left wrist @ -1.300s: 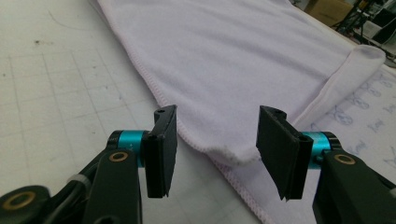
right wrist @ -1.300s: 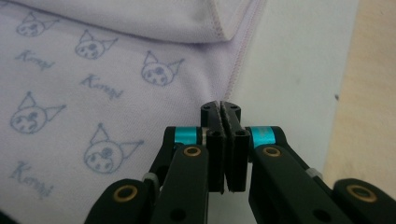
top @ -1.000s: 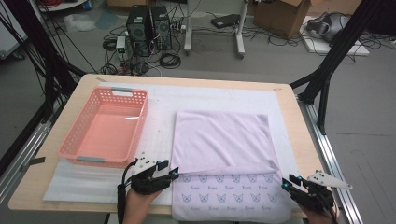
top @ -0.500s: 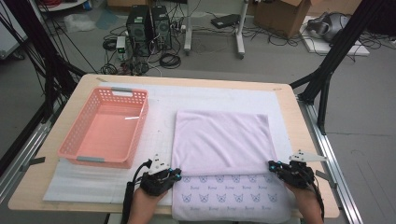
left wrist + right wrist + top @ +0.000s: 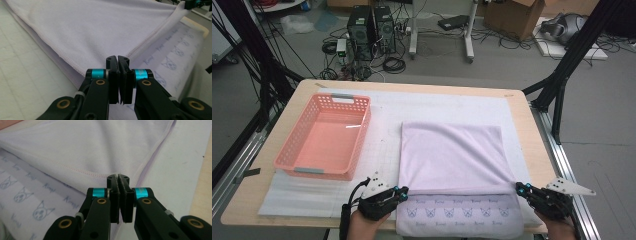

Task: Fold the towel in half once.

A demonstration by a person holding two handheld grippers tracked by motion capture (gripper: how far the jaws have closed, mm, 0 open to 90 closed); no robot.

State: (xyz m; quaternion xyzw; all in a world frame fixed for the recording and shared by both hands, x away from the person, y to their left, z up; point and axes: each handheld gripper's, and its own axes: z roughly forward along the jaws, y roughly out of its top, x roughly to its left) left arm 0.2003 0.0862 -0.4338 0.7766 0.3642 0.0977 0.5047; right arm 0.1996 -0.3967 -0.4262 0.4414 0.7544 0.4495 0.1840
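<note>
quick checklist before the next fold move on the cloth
1. Left tool shut at the folded edge's corner: ok.
2. Right tool shut at the other corner: ok.
3. Cloth actually pinched between the pads: cannot tell, jaws hide the contact.
4. Lilac cloth lying flat, top layer smooth: ok.
5. Printed strip along the near edge exposed and uncreased: ok.
6. Pink basket standing apart from the cloth: ok.

Pale lilac towel (image 5: 451, 157) with blue cat-face print, salmon-pink basket (image 5: 324, 137), black claws with teal bands.
</note>
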